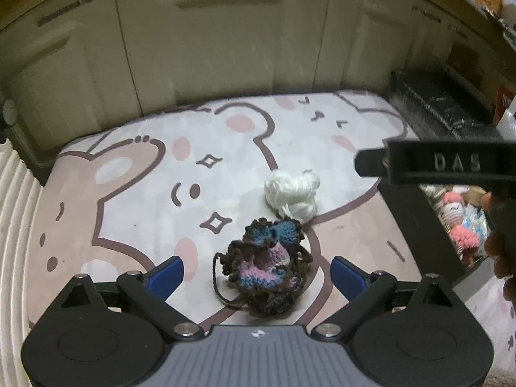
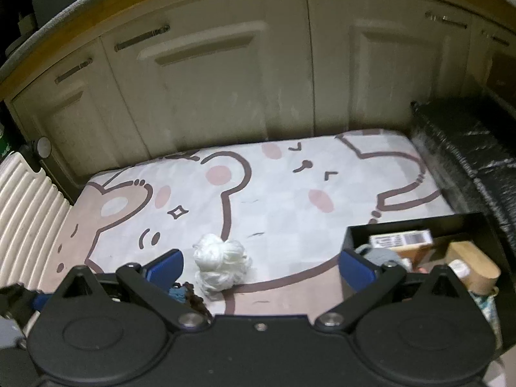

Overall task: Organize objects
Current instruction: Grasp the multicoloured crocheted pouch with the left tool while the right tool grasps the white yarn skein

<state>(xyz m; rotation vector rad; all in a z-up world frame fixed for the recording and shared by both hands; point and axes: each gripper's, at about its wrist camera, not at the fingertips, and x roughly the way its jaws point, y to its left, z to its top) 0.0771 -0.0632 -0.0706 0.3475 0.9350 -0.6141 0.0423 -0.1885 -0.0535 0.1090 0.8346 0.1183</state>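
A crocheted piece (image 1: pixel 267 267) in brown, blue and pink yarn lies on the bear-print mat (image 1: pixel 154 167). My left gripper (image 1: pixel 258 269) stands open around it, its blue pads clear of the yarn on both sides. Just beyond lies a white yarn bundle (image 1: pixel 292 195). In the right wrist view the white yarn bundle (image 2: pixel 222 266) sits between the fingers of my right gripper (image 2: pixel 261 259), which is open and not touching it. A corner of the crocheted piece (image 2: pixel 185 293) shows by its left finger. A black box (image 2: pixel 416 222) stands to the right.
The black box (image 1: pixel 416 213) holds pink crocheted dolls (image 1: pixel 458 222) and, in the right wrist view, cardboard items (image 2: pixel 474 267). Cream cabinet doors (image 2: pixel 206 96) close off the back. A white ribbed panel (image 2: pixel 29 200) lies left, a black wrapped block (image 2: pixel 464 148) at the right rear. A hand (image 1: pixel 503 258) shows far right.
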